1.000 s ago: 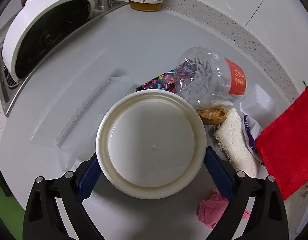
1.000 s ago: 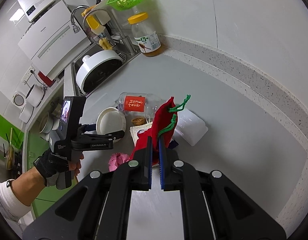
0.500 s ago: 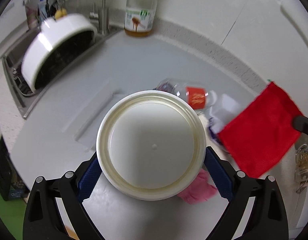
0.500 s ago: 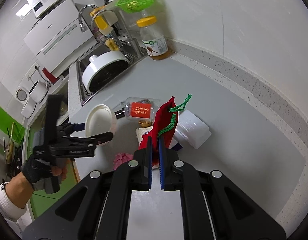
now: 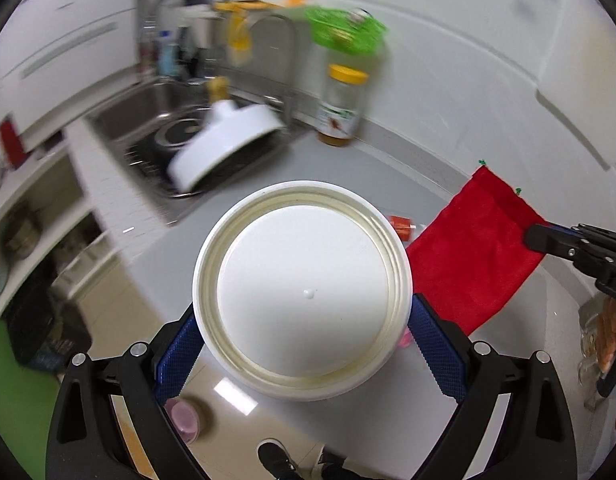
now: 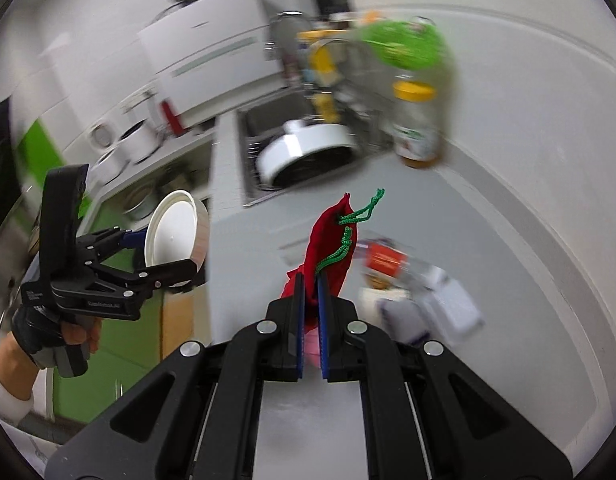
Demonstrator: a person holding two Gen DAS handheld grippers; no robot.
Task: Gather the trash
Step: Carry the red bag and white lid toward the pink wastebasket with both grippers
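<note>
A white round plastic tub [image 5: 302,290] fills the middle of the left wrist view, its flat face toward the camera. My left gripper [image 5: 304,320] is shut on its sides and holds it in the air beyond the counter's edge. The right wrist view shows that tub [image 6: 172,232] and the left gripper [image 6: 160,256] at the left. My right gripper [image 6: 309,280] is shut on a red drawstring bag [image 6: 328,236] with green cords, which hangs above the counter. The red bag [image 5: 468,252] and right gripper [image 5: 548,236] appear at the right of the left wrist view.
On the grey counter [image 6: 448,208] lie a clear bottle with a red label [image 6: 384,260], a clear plastic box [image 6: 448,308] and a pink wad [image 6: 312,344]. Behind are a sink [image 5: 148,128] holding a white pot [image 5: 224,144], a honey jar [image 5: 342,108] and a green basket [image 5: 344,36].
My left gripper has lifted the white tub off the counter and carried it up and out past the edge. The right gripper has risen and rolled with the red bag.
</note>
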